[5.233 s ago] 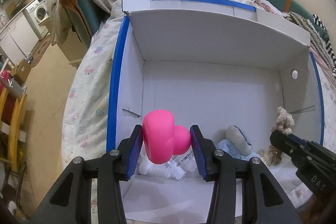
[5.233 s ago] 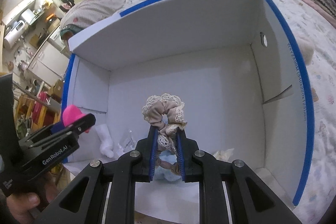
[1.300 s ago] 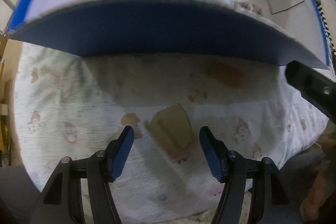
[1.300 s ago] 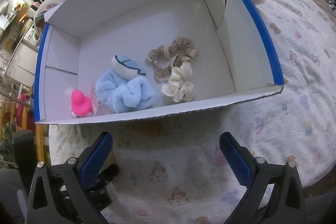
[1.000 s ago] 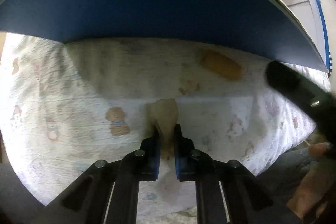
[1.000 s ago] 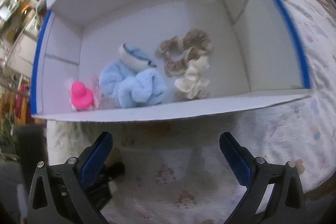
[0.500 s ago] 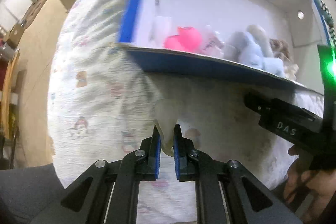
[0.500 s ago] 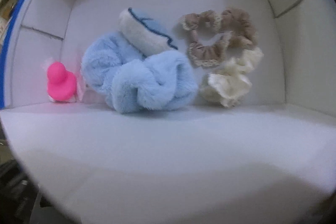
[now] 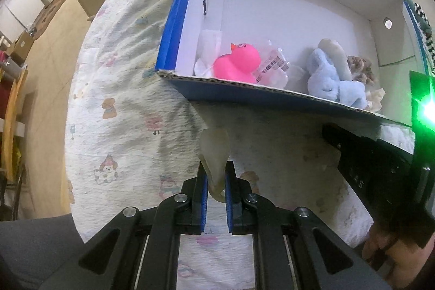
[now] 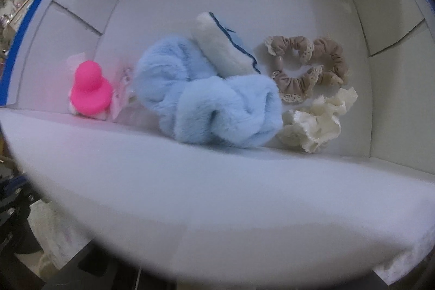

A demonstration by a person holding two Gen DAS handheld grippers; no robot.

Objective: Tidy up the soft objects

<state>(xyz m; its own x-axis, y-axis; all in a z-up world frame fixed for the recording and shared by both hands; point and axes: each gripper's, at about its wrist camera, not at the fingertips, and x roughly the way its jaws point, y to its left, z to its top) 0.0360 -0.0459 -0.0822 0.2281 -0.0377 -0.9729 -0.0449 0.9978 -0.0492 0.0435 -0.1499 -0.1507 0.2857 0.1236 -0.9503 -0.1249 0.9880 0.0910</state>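
Left wrist view: your left gripper [image 9: 216, 182] is pinching a small cream-coloured soft piece [image 9: 214, 151] between its blue pads [image 9: 203, 197], jaws narrow and closed on it, and holding it just above the printed bedspread [image 9: 122, 89], in front of the box and below its near wall. The white cardboard box [image 9: 272, 97] with blue outer faces is sitting on the bedspread, open towards you. Inside it, at the left end, a pink rubber duck [image 9: 239, 63] is resting on clear plastic packaging [image 9: 272, 64] with a barcode label; to the right a light-blue fluffy scrunchie [image 9: 329, 83] is lying against a pale blue-edged plush piece [image 9: 333, 53], with a beige scrunchie [image 9: 359, 67] behind them at the right end. The body of your right gripper [image 9: 380, 167] is showing at the right edge, close against the box front; its fingers are not visible here.

Right wrist view: the camera is looking over the blurred near wall into the box. The duck is sitting at the left, the blue scrunchie in the middle, touching the plush piece behind it, the beige lace-trimmed scrunchie to the right, and a cream ruffled scrunchie [image 10: 318, 121] just in front of it. The right fingers are hidden, so you cannot tell their opening
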